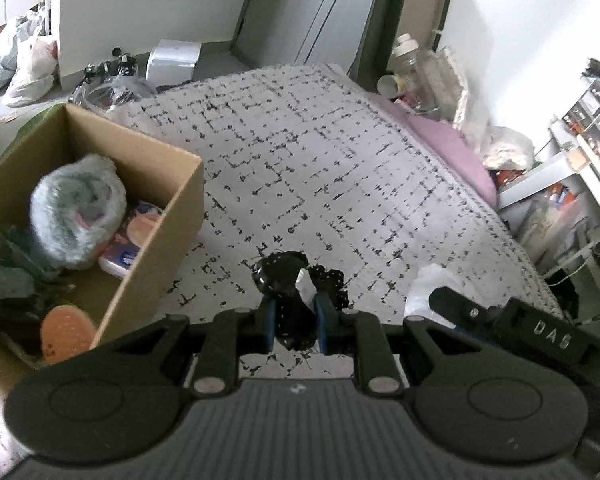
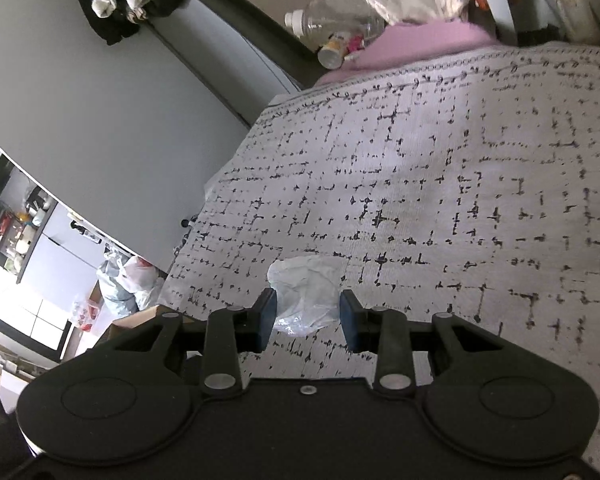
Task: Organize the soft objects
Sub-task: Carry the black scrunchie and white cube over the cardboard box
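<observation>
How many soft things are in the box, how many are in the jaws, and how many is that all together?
In the cardboard box: 2 clear ones, fluffy grey slipper and orange slipper
Between the jaws: 2, black dotted cloth and white plastic bag
Total: 4

White walls (image 1: 148,4), patterned bedspread (image 1: 320,152) (pink sheet (image 1: 452,148) beneath), daylight

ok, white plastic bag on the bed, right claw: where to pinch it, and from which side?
Pinch the crumpled near bulge of the white plastic bag, already between the open right claw fingers. Come from above along the present line; it lies slumped on the patterned bedspread, with no handle showing, so probably take a fold.
</observation>
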